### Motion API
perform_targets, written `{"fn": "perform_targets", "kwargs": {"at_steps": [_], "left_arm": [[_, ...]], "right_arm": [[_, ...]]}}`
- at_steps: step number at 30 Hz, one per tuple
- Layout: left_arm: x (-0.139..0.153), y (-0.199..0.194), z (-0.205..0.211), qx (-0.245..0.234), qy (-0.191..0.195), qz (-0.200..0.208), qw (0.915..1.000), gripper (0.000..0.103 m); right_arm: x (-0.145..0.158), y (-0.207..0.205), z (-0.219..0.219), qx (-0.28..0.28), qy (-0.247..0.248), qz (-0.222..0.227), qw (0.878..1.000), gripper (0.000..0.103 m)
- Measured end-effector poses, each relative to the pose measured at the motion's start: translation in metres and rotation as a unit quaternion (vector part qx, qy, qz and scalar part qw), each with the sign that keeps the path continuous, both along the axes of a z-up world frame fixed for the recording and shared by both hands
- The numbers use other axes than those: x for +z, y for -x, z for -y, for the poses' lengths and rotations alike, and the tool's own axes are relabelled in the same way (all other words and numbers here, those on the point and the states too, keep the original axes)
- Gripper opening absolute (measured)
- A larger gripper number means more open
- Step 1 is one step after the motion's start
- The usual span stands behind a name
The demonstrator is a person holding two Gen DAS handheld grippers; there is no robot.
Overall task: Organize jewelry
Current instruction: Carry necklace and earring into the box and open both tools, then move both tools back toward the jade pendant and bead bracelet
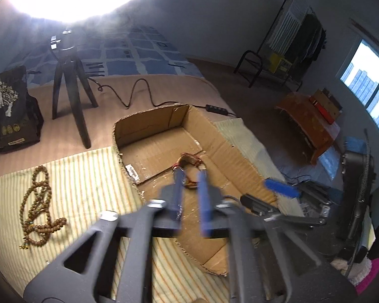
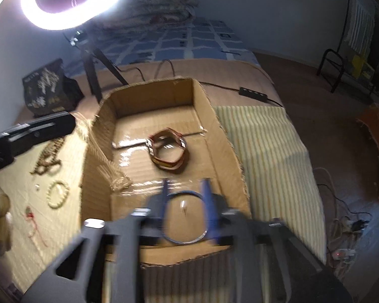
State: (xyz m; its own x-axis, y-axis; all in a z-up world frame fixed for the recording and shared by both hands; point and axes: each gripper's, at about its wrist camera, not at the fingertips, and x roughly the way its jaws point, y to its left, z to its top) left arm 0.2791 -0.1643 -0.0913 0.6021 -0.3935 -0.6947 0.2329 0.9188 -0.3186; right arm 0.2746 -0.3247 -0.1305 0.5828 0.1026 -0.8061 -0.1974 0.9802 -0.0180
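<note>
Your right hand-held gripper [image 2: 187, 202] brackets a thin blue bangle [image 2: 184, 218], jaws spread, over the cardboard box [image 2: 224, 136]; your left hand-held gripper [image 1: 190, 179] is spread above the woven bracelet [image 1: 189, 162]. The bangle may roll out.

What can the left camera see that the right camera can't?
Only the left wrist view shows the window, the fan and the right gripper. Only the right wrist view shows the blue bangle, the pale bead bracelet and the red string. Both show the cardboard box, the brown bracelet inside it and the long wooden beads.
</note>
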Motion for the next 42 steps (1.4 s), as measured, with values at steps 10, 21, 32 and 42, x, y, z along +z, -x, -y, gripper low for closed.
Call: {"fn": "perform_targets", "kwargs": {"at_steps": [10,21,32,42], "left_arm": [[0.007,0.007,-0.003,0.001,-0.008,0.012,0.9999,0.046],[0.02,0.021,-0.025,0.008,-0.034,0.028,0.999,0.046],[0.037,0.043,-0.093,0.039,-0.048,0.04,0.9973,0.046],[0.041,0.079,-0.157,0.076,-0.059,0.032,0.9948,0.046]], "right_arm": [[0.003,0.005,0.001,-0.002,0.008,0.007,1.0,0.07],[0.016,0.019,-0.01,0.003,-0.001,0.023,1.0,0.07],[0.035,0.045,-0.049,0.051,-0.01,0.045,0.998,0.07],[0.043,0.063,-0.084,0.096,-0.023,0.048,0.994,0.07]]}}
